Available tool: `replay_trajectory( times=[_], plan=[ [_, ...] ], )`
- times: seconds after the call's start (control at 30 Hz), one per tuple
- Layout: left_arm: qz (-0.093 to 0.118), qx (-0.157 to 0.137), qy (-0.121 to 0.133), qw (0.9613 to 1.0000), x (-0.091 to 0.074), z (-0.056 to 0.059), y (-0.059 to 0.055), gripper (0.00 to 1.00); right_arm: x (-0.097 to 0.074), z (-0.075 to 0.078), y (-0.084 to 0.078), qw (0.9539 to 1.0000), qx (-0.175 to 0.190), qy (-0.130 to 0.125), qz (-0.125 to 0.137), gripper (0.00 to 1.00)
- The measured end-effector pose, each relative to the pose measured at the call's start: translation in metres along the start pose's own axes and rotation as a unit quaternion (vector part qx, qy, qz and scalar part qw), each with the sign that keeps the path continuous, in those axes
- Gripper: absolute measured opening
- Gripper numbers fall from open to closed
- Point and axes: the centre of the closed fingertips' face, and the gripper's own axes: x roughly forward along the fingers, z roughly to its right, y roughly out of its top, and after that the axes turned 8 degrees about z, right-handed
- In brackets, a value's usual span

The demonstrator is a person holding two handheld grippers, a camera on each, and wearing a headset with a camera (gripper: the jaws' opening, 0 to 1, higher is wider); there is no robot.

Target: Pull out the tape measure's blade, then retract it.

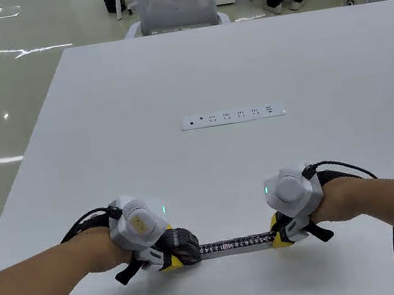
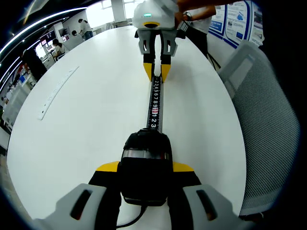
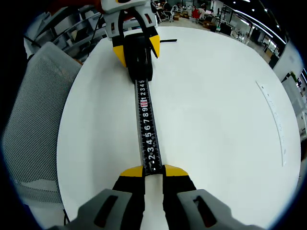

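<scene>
Now the tape measure's blade (image 3: 146, 129) is out, stretched low across the white table (image 1: 207, 64)
At 7 o'clock in the head view the left hand-held gripper (image 1: 175, 258) is clenched around the black tape measure case (image 2: 145, 163); at 5 o'clock the right hand-held gripper (image 1: 279, 237) grasps the blade's tip between its yellow-tipped jaws. The numbered blade runs straight from case to tip between them. A white power strip (image 1: 232, 116) lies well apart, toward 12 o'clock

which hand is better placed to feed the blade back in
Right, probably: the right tongs are shut on the tip of the blade and can ride it back toward the case, which the left tongs clamp steady.
</scene>
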Motion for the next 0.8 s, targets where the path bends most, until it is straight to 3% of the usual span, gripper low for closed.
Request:
replay_trajectory(
  times=[0.8],
  plan=[
    [-0.002, 0.0, 0.001, 1.0, 0.0007, -0.0006, -0.0003, 0.33, -0.0048, 0.0017, -0.0081, 1.0, 0.005, -0.004, -0.001, 0.12]
  ],
)
